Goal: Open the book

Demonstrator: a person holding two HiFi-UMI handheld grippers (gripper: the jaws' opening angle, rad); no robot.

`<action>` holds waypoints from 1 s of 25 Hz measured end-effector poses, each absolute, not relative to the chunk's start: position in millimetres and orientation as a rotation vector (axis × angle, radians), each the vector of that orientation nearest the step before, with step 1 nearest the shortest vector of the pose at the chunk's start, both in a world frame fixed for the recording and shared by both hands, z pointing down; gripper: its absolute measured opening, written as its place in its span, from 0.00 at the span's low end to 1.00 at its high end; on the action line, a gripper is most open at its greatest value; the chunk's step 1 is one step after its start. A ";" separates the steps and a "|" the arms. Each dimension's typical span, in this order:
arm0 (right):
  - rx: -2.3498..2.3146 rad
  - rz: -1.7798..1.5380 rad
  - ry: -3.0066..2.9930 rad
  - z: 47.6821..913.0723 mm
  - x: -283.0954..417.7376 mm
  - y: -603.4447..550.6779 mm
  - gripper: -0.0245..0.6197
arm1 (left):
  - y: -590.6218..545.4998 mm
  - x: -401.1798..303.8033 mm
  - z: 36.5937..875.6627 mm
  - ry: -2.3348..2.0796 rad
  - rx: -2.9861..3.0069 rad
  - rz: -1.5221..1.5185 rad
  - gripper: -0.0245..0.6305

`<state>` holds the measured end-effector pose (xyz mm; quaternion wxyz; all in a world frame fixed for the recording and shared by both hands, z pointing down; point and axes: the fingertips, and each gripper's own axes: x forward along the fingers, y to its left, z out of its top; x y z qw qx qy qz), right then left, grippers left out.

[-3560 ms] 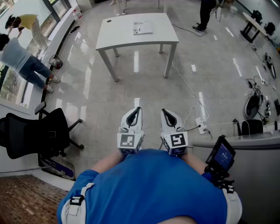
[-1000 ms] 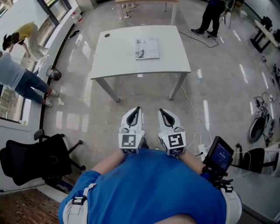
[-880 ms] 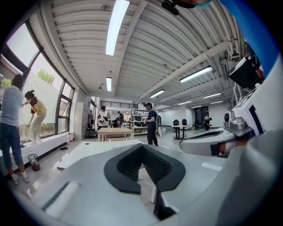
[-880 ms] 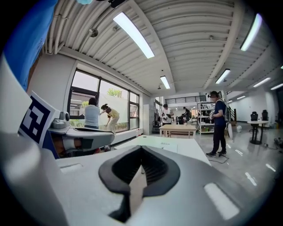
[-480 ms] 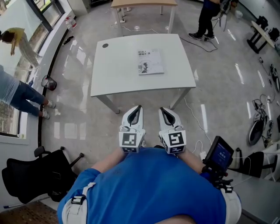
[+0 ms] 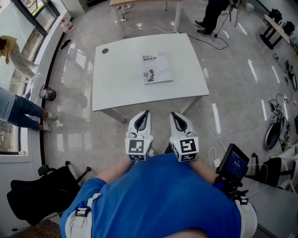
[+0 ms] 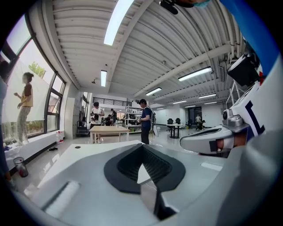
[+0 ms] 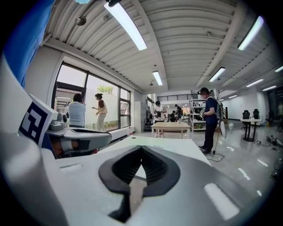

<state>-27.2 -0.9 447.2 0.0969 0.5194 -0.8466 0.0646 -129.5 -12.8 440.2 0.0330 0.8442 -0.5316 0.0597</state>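
A closed book (image 6: 157,68) with a pale cover lies flat on the white table (image 6: 116,83), a little right of its middle. My left gripper (image 6: 146,113) and right gripper (image 6: 172,114) are held side by side in front of my chest, just short of the table's near edge. Both point at the table, well short of the book. Their jaws are shut with nothing between them. In the left gripper view the closed jaws (image 7: 142,146) point over the tabletop (image 7: 84,152). The right gripper view shows its closed jaws (image 8: 141,148) the same way.
A small dark round spot (image 6: 105,51) marks the table's far left corner. A black office chair (image 6: 37,193) stands at the lower left. People stand by the window (image 6: 14,109), another beyond the table (image 6: 212,14). Cables (image 6: 207,123) run over the floor at right.
The table and book have come nearer and lower in the head view as I walked up to them. Both grippers stay shut and side by side.
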 end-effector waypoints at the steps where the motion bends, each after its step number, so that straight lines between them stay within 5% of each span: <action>1: 1.535 0.197 -2.507 447.8 -24.0 -8.7 0.04 | -21.0 -126.3 440.2 -1.638 2.598 0.188 0.05; 25: 1.412 0.319 -2.560 485.8 100.9 -206.0 0.04 | -214.0 -10.0 485.3 -1.778 2.457 0.431 0.05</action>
